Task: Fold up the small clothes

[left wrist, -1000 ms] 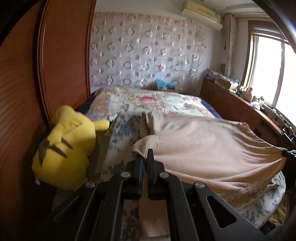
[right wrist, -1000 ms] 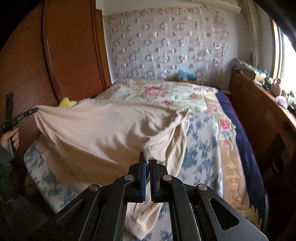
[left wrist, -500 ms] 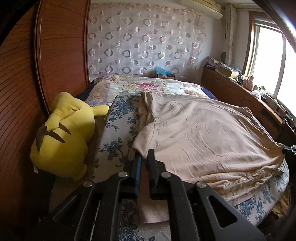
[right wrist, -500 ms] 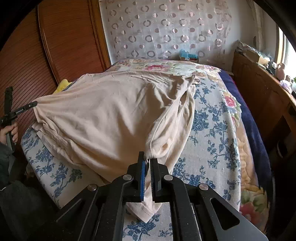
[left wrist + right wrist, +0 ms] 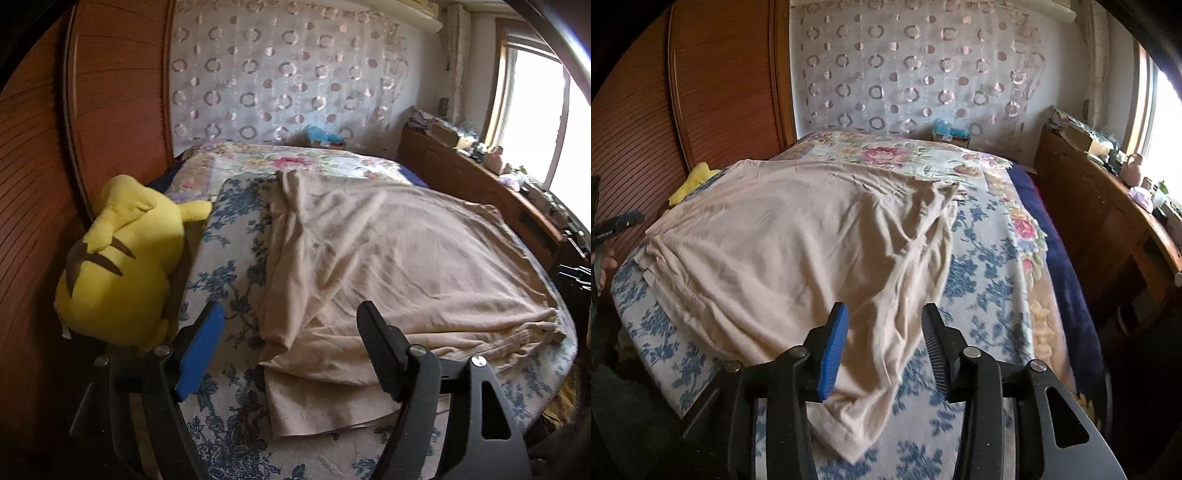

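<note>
Risk of creasing: beige cotton garment lying rumpled on blue-flowered bedspread, released by left gripper and right gripper (jaws just opened wide, pinching nothing).

Beige garment; blue-floral bedspread; yellow plush.

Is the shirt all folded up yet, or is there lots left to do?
Not yet. Done: the beige shirt lies spread on the flowery bed cover, still wrinkled. In hand: nothing; the left tool and right tool have just been opening, and cloth lies between their tips but isn't pinched. Left: every fold, since both sleeves are still lying out.
</note>
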`<control>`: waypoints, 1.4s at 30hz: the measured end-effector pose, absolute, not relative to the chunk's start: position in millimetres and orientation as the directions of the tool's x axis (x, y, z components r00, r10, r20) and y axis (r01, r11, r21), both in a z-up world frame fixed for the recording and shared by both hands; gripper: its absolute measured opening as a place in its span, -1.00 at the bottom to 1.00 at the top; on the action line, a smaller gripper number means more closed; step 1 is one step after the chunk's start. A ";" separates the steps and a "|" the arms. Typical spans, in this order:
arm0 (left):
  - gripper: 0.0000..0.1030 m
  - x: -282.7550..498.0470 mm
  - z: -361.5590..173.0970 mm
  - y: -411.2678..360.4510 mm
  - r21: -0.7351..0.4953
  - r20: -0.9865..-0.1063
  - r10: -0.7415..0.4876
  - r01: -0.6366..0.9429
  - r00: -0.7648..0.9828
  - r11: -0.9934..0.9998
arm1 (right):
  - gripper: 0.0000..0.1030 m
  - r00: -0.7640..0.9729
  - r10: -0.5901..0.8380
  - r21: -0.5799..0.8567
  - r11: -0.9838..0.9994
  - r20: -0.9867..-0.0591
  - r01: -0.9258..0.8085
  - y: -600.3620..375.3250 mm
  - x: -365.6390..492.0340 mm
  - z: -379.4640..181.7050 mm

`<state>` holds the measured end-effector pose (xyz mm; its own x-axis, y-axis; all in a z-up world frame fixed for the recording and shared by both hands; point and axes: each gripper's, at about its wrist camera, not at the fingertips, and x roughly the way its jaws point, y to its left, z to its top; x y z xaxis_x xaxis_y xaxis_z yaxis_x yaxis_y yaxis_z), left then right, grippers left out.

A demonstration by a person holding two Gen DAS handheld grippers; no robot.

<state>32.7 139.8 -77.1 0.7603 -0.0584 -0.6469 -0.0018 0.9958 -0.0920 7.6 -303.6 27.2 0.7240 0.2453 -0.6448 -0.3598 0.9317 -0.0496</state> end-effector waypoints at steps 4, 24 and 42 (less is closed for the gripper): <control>0.46 33.0 -83.2 140.6 -0.090 -0.662 -0.048 -0.016 0.748 0.996 | -0.08 0.697 0.266 -0.040 0.920 -0.666 -0.389 -288.8 22.6 11.0; 0.46 39.9 -106.8 134.3 -0.055 -0.730 -0.029 -0.017 0.683 0.998 | 0.10 0.662 0.248 -0.059 0.913 -0.707 -0.405 -268.0 36.8 -22.6; -0.55 39.2 -109.7 129.0 -0.113 -0.736 -0.105 0.032 0.669 0.993 | 0.21 0.654 0.259 -0.053 0.907 -0.711 -0.417 -267.3 42.1 -24.4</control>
<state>39.2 129.0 -109.7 0.6686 -0.1052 -0.7361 0.0318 0.9931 -0.1130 42.1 -267.3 -24.4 0.6536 0.2589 -0.7112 -0.4169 0.9074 -0.0528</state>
